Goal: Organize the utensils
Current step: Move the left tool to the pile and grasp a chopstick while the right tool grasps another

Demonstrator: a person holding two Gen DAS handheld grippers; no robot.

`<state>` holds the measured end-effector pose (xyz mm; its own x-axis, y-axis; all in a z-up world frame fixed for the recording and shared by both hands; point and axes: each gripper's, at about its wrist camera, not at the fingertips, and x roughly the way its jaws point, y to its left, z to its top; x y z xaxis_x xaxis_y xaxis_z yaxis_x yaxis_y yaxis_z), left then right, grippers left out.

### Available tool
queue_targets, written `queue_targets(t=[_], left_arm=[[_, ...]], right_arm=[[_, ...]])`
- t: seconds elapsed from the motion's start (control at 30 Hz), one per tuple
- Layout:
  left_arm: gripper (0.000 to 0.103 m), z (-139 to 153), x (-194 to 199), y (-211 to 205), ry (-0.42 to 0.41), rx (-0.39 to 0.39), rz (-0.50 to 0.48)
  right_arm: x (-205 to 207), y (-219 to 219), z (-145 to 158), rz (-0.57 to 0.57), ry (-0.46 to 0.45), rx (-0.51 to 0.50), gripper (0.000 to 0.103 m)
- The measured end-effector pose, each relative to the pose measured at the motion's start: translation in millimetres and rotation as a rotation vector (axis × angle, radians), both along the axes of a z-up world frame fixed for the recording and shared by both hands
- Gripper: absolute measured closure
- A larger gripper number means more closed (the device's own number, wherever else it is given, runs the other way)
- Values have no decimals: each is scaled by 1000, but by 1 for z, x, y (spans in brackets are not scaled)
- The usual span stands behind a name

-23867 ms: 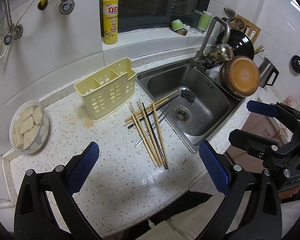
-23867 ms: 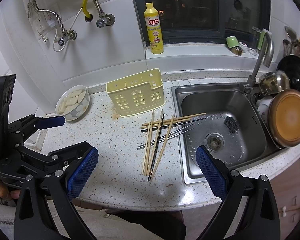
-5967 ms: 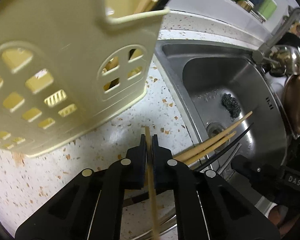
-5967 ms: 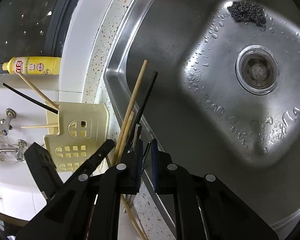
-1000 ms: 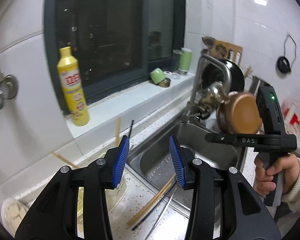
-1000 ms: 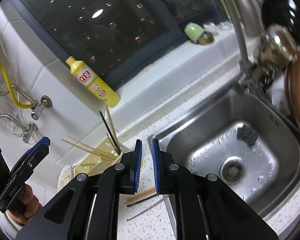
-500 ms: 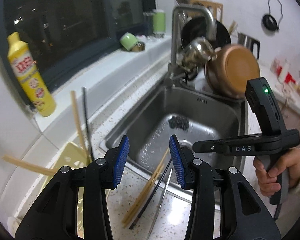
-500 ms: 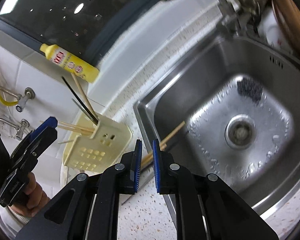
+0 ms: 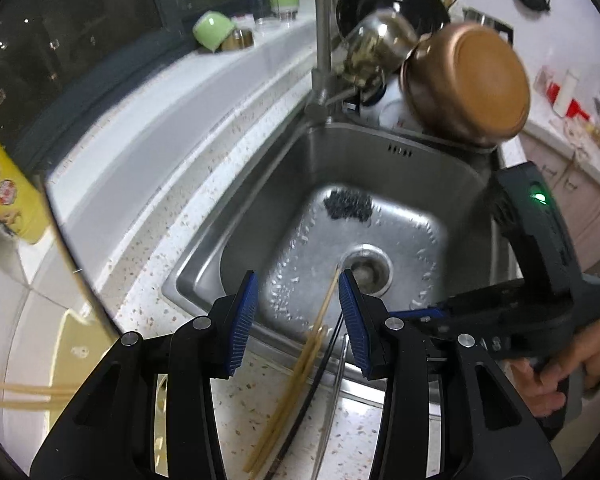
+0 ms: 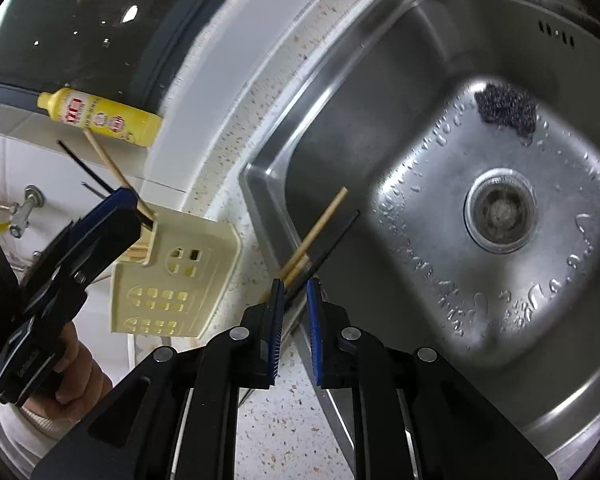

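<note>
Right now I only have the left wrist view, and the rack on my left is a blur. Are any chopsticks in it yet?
Observer: Yes. The rack holds a wooden chopstick and thin black chopsticks, leaning out of its top.
Operator: Is the right claw gripping anything?
Observer: No. The right claw is open just a slit, its pads bare. A loose black chopstick lying over the sink rim runs toward its gap.

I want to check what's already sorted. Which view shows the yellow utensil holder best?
The right wrist view: the utensil holder shows its cut-out front, chopsticks sticking out. The left wrist view catches only a blurred corner.
</note>
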<state>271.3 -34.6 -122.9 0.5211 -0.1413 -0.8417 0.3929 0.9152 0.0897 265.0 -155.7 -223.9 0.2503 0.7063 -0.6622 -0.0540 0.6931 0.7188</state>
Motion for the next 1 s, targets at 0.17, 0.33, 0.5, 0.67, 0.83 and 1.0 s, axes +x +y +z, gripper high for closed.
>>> queue_targets(t=[0.17,0.33,0.5,0.67,0.83,1.0], left_arm=[[62,-20,15,-5,58,26,-52],[62,-37,23,-9,97,40,-85],[62,-53,27,-17,136,58,-130],[65,-73,35,-22,167,89,-148],[66,-86,41,-23,200,88,-157],[70,-95,46,-32,236,100,-198]], right_arm=[[-1,7,-15,3,38,14,92],[0,9,-22,3,54,49,92],[2,9,-31,-13,73,54,91],[2,9,-40,-19,87,57,91],[2,9,-40,-20,76,50,91],[0,8,-43,-17,78,45,91]])
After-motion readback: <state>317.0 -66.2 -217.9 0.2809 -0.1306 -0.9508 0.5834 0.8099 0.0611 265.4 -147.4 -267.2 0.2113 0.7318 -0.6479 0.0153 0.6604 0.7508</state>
